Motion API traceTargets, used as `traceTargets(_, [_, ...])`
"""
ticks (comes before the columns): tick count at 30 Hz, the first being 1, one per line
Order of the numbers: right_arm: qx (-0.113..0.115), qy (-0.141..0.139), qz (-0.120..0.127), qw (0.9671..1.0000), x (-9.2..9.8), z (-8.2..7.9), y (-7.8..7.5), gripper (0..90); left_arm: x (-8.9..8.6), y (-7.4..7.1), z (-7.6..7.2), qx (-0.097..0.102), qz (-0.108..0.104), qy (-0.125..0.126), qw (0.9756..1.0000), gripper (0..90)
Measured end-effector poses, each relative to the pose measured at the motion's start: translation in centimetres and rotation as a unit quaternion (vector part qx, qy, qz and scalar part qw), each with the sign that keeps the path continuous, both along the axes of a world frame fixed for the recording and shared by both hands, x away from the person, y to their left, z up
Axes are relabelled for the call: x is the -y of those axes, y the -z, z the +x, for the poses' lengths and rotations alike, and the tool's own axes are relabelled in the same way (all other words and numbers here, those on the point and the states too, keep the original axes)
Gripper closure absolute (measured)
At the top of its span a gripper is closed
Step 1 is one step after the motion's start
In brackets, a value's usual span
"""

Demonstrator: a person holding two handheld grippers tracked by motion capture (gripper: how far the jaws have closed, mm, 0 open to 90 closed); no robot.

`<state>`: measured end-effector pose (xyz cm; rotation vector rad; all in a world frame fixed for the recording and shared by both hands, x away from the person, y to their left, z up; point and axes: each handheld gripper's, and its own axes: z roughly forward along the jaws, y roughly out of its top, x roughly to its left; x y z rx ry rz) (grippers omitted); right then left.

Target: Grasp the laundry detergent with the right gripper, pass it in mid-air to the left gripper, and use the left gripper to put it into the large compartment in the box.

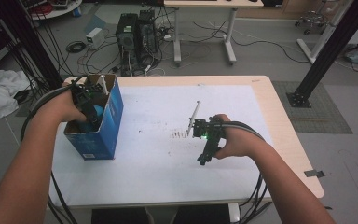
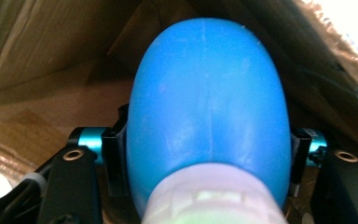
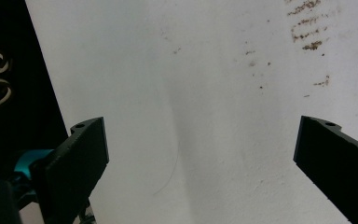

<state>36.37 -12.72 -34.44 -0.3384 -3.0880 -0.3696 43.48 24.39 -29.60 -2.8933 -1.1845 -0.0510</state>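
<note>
Gripping: left gripper (image 2: 208, 154) has its two black jaws pressed against the sides of a blue bulb (image 2: 208, 107), one jaw on each flank, pinching it.
Bulb place: blue bulb sits inside the open blue box (image 1: 113, 122), down between its brown cardboard walls; its pale ribbed neck points back toward the gripper's camera.
Box place: blue box stands near the left edge of the table (image 1: 279, 122), toward the far left corner, on the white sheet (image 1: 158, 158), its open top turned up and tilted slightly toward the person.
Left hand: left hand (image 1: 65, 108) reaches into the box from its left side, cable trailing off the left edge.
Right gripper: right gripper (image 3: 200, 154) hangs over the white sheet with its jaws spread wide apart and bare sheet between them.
Right hand: right hand (image 1: 235, 140) rests right of the table's middle, well apart from the box.
White stick: thin white stick (image 1: 194, 115) lies just beside the right gripper, on its far side.
Specks: brown crumbs (image 1: 179, 135) lie scattered on the sheet near the middle, just left of the right gripper.
</note>
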Motion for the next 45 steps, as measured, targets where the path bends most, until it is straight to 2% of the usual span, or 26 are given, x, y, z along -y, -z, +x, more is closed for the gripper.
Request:
traceTargets(2, [0.0, 0.001, -0.002, 1.0, 0.0, 0.0, 0.0, 2.3, 0.0, -0.3, -0.1, 0.007, 0.0, -0.001, 1.0, 33.2])
traceTargets(5, [-0.001, -0.001, -0.001, 1.0, -0.1, 0.0, 0.0, 2.3, 0.0, -0.4, -0.1, 0.006, -0.005, 0.0, 1.0, 32.2])
traceTargets(8, [0.0, -0.003, 0.0, 1.0, -0.2, 0.1, 0.0, 2.3, 0.0, -0.7, -0.1, 0.008, -0.001, 0.0, 1.0, 32.2])
traceTargets(10, [0.0, -0.002, 0.0, 1.0, -0.2, 0.1, 0.0, 2.3, 0.0, -0.9, -0.2, 0.015, -0.001, -0.002, 0.9999, 30.1])
traceTargets(16, [0.0, -0.001, 0.002, 1.0, -0.1, 0.1, 0.0, 2.3, -0.1, -1.6, -0.3, 0.015, -0.002, -0.005, 0.9999, 27.8])
traceTargets(17, [0.001, -0.002, 0.002, 1.0, 0.0, 0.1, 0.0, 2.3, -0.1, -2.0, -0.5, 0.015, 0.002, -0.002, 0.9999, 25.0])
traceTargets(24, [0.003, -0.002, 0.007, 1.0, -0.1, 0.1, -0.1, 2.2, 0.1, -3.1, -1.1, 0.022, 0.003, 0.003, 0.9998, 24.6])
traceTargets(34, [0.003, -0.001, 0.01, 0.9999, -0.1, -0.1, -0.3, 2.3, 0.2, -5.7, -1.9, 0.045, 0.002, 0.011, 0.9989, 23.2])
traceTargets(39, [0.003, -0.001, 0.009, 1.0, -0.1, -0.1, -0.5, 2.3, 0.3, -6.5, -2.1, 0.048, 0.005, 0.015, 0.9987, 22.4])
traceTargets(41, [0.003, 0.003, 0.009, 1.0, -0.1, -0.1, -0.6, 2.3, 0.6, -7.5, -2.5, 0.052, 0.004, 0.024, 0.9983, 21.2])
traceTargets(45, [0.003, 0.003, 0.009, 1.0, -0.2, 0.0, -0.7, 2.3, 0.9, -8.3, -2.7, 0.051, 0.0, 0.028, 0.9983, 21.0])
